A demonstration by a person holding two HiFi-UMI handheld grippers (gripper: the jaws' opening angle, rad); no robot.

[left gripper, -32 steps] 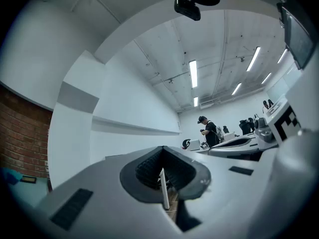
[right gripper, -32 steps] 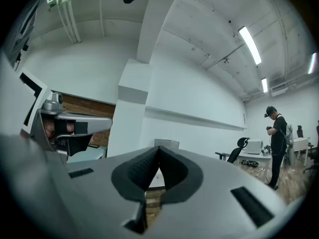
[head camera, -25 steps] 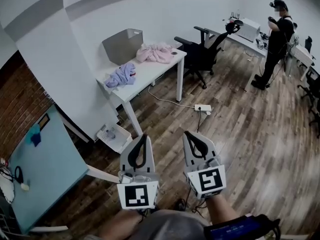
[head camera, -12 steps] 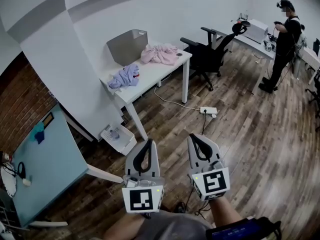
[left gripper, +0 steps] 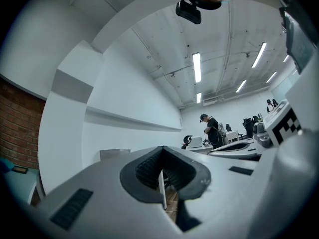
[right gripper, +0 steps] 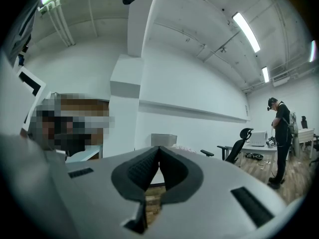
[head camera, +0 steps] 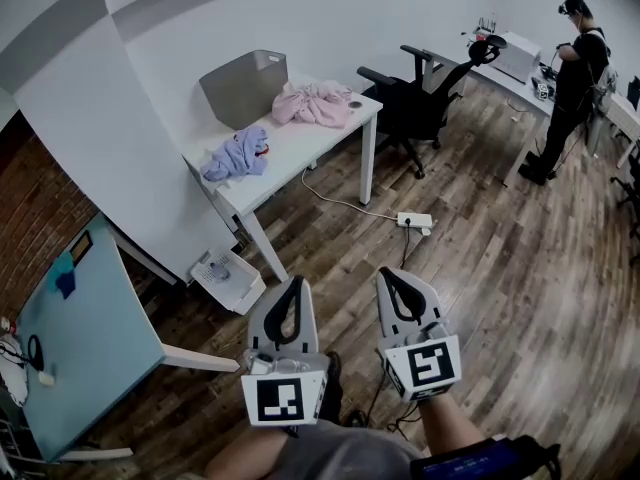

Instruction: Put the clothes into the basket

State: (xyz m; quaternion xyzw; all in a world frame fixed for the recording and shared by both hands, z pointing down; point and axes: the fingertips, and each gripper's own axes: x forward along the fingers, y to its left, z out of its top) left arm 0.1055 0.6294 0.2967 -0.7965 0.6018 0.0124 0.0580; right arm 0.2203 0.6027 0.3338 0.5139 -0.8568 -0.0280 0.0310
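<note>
Clothes lie in two heaps on the white table by the far wall: a crumpled pink garment near its right end and a bunched lavender one toward the left front edge, well apart. The grey basket stands upright at the back edge, just beside the pink heap. Only the head view shows both heaps; the right gripper view catches the basket's rim and a sliver of pink, the left gripper view the basket alone. The left gripper and right gripper are held side by side, well short of the table, each with its jaws pressed together on nothing. Open wood floor lies between; a power strip lies beyond the table's right leg, and an office chair stands at that end.
</note>
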